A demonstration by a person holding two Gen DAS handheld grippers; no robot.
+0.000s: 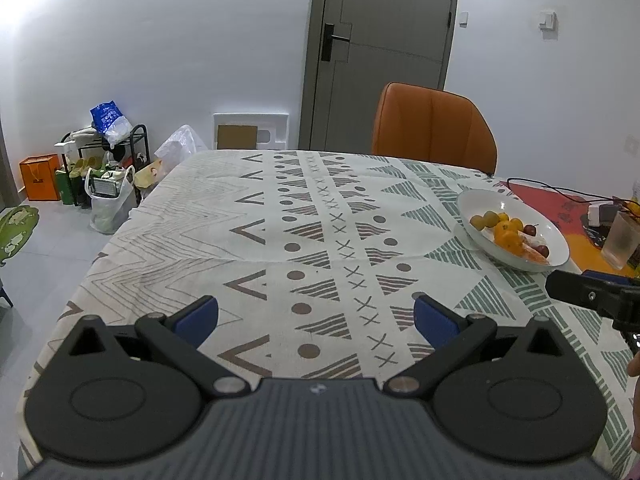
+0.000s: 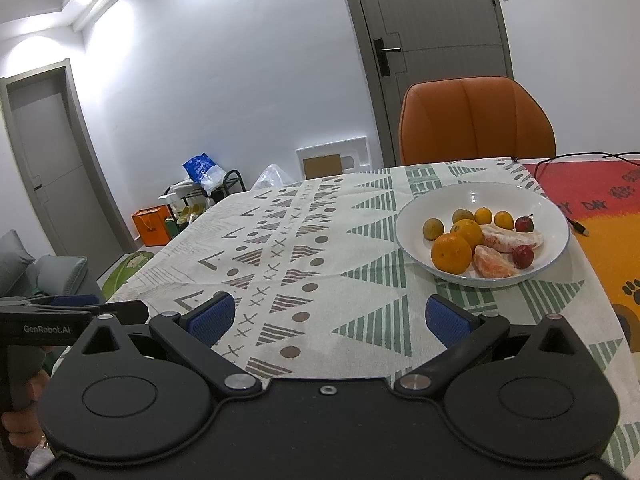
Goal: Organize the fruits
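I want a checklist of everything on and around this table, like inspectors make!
Surface: patterned tablecloth, red-orange mat at right.
Job's things: white bowl holding oranges, peeled segments, small yellow and red fruits.
Clutter: glass beyond the bowl.
Grippers: left gripper and right gripper both open, empty, above the cloth.
Cables: black cable across the mat.
Surroundings: orange chair, grey door, shoe rack.

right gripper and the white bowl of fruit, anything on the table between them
Nothing: in the right wrist view only bare patterned tablecloth lies between the open right gripper and the white bowl.
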